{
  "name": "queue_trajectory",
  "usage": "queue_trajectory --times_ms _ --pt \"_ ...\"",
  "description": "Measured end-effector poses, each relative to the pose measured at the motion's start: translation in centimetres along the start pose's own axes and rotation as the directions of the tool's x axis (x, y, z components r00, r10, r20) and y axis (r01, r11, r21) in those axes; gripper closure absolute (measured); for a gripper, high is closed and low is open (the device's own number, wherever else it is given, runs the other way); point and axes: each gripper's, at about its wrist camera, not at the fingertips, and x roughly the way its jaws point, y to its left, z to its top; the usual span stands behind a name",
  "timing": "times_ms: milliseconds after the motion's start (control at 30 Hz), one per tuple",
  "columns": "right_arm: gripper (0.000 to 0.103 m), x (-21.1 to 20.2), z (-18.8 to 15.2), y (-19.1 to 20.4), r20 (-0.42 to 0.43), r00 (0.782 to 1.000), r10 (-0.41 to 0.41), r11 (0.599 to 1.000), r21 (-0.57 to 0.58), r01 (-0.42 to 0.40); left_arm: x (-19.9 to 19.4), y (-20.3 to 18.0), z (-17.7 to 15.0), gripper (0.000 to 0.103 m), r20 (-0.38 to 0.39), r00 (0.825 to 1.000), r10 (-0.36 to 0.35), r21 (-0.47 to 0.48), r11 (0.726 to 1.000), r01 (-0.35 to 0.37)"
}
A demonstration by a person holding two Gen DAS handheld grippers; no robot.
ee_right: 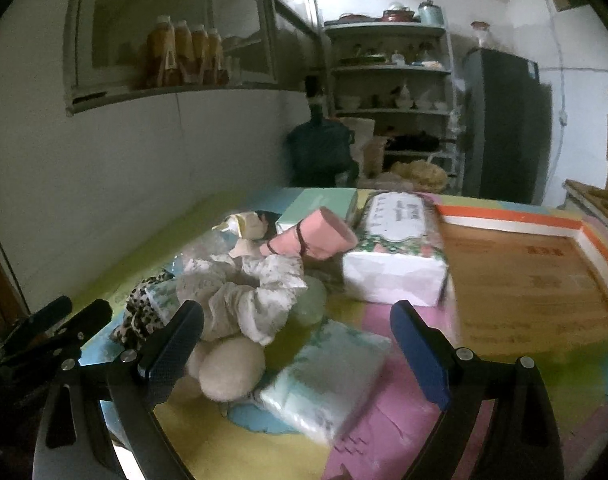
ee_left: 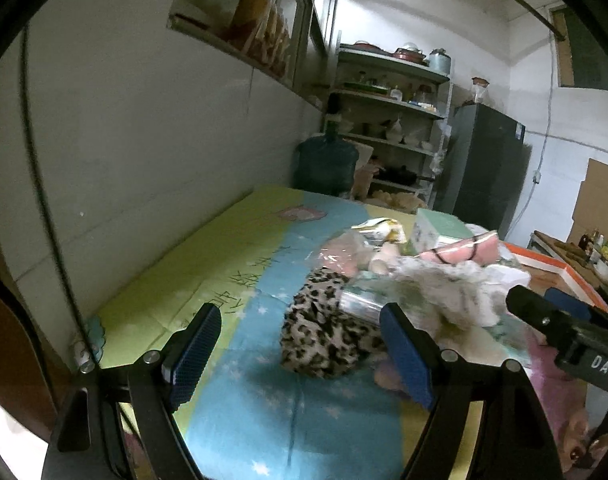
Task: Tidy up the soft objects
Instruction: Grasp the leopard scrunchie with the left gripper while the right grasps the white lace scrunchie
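Observation:
A heap of soft things lies on a colourful mat. A leopard-print cloth (ee_left: 328, 332) (ee_right: 142, 316) lies nearest my left gripper (ee_left: 304, 344), which is open just before it. A white floral scrunchie (ee_right: 248, 296) (ee_left: 456, 292), a beige plush (ee_right: 230, 368), a rolled pink towel (ee_right: 320, 236) (ee_left: 460, 250), a small tissue pack (ee_right: 328, 376) and a large floral tissue pack (ee_right: 396, 260) fill the pile. My right gripper (ee_right: 296, 344) is open above the plush and small pack, holding nothing.
An orange-rimmed wooden tray (ee_right: 524, 280) (ee_left: 560, 268) sits right of the pile. A mint box (ee_right: 316, 204) stands behind. A wall runs along the left. A water jug (ee_left: 324, 160), shelves (ee_right: 388, 76) and a dark fridge (ee_right: 504, 124) stand beyond the table.

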Motion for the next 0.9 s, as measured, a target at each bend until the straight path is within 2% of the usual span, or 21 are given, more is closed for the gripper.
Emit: queue_trajectory --times_ms 133,233,300,333,433,467,500,600,700,900 --pt "0.010 1.7 0.4 0.2 -0.028 0.999 0.030 1.000 -0.005 -0.030 1.8 0.7 -0.1 0.023 -0.041 0.999 -0.012 -0.009 1.000 0.012" --pt "0.021 2.4 0.5 0.0 -0.049 0.997 0.067 0.998 0.004 -0.066 3.3 1.0 -0.4 0.034 -0.085 0.995 -0.045 -0.029 0.999 0.042" --pt "0.042 3.1 0.5 0.0 -0.074 0.993 0.089 0.996 0.004 -0.089 4.1 1.3 -0.8 0.047 -0.117 0.988 -0.096 -0.053 0.995 0.090" --pt "0.045 3.4 0.6 0.0 -0.089 0.991 0.099 0.995 0.006 -0.099 4.3 1.2 -0.8 0.049 -0.125 0.987 -0.104 -0.056 0.994 0.097" --pt "0.060 4.1 0.3 0.2 -0.122 0.984 0.133 0.991 0.019 -0.131 5.1 1.1 -1.2 0.070 -0.151 0.979 -0.135 -0.062 0.990 0.127" --pt "0.069 4.2 0.2 0.3 -0.125 0.982 0.140 0.990 0.021 -0.138 5.3 1.1 -1.4 0.077 -0.157 0.977 -0.142 -0.063 0.989 0.133" --pt "0.078 4.3 0.2 0.3 -0.128 0.982 0.142 0.990 0.021 -0.140 5.3 1.1 -1.5 0.082 -0.156 0.978 -0.140 -0.062 0.989 0.132" --pt "0.090 4.2 0.1 0.6 -0.120 0.981 0.151 0.989 0.015 -0.150 5.4 1.2 -1.6 0.092 -0.155 0.978 -0.143 -0.064 0.989 0.135" --pt "0.093 3.7 0.2 1.0 -0.096 0.982 0.161 0.987 0.006 -0.161 5.1 1.2 -1.4 0.096 -0.139 0.979 -0.148 -0.064 0.988 0.140" --pt "0.096 2.1 0.7 1.6 -0.037 0.986 0.165 0.986 -0.028 -0.166 3.9 1.5 -0.7 0.097 -0.093 0.988 -0.121 -0.051 0.992 0.117"
